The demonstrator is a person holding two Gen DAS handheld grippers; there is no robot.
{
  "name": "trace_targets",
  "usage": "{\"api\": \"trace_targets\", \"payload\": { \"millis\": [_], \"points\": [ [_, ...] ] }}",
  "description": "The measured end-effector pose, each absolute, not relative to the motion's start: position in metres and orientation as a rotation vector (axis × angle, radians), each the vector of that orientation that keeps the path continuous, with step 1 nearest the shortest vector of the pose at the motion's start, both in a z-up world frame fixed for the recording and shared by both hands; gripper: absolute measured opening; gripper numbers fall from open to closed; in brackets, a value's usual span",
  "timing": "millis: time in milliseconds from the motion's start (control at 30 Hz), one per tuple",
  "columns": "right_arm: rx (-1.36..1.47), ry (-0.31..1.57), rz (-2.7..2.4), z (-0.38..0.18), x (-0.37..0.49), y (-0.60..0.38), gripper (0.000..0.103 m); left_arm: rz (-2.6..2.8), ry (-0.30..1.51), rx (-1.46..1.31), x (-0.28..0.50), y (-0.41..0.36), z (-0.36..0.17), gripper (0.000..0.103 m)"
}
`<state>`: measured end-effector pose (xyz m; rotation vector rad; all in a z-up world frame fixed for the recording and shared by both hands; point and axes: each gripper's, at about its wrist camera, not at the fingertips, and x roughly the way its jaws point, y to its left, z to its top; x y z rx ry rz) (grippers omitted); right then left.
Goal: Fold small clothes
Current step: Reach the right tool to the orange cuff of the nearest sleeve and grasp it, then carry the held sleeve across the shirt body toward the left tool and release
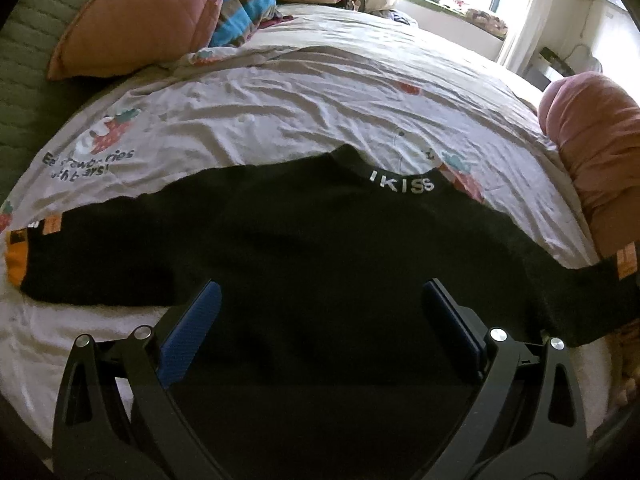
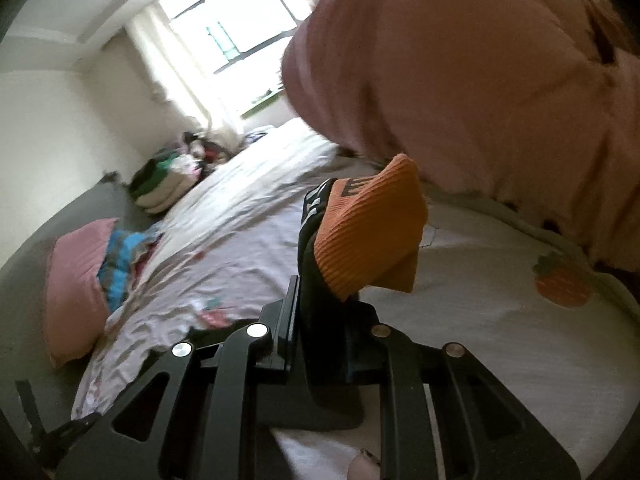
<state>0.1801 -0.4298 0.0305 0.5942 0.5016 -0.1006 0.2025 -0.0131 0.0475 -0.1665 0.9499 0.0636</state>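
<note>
Black knit sweater with white collar lettering [image 1: 304, 248] lies flat on the wrinkled white strawberry-print bedsheet [image 1: 280, 112], collar toward twelve o'clock, sleeves running nine to three; its hem is hidden under the left gripper [image 1: 320, 312], whose blue-padded jaws stand wide above the fabric, gripping nothing. At nine o'clock the orange cuff is cut off by the frame edge. The right gripper [image 2: 324, 300] is clamped on the other sleeve, its ribbed orange cuff [image 2: 372, 232] standing up past the jaws toward twelve. A pink puffy sleeve [image 2: 480, 80] blocks the upper right. Blurred clothing is heaped near the window, indistinct.
</note>
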Motion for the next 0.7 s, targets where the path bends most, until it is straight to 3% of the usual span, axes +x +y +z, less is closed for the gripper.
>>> {"api": "trace_targets", "payload": {
  "millis": [367, 700],
  "points": [
    [0.440, 0.513, 0.102, 0.056, 0.202, -0.331, 0.016, 0.057, 0.942, -0.234, 0.204, 0.014, 0.049, 0.094],
    [0.289, 0.568, 0.214, 0.044, 0.222, -0.243, 0.016, 0.023, 0.953, -0.382, 0.203, 0.050, 0.036, 0.094]
  ]
}}
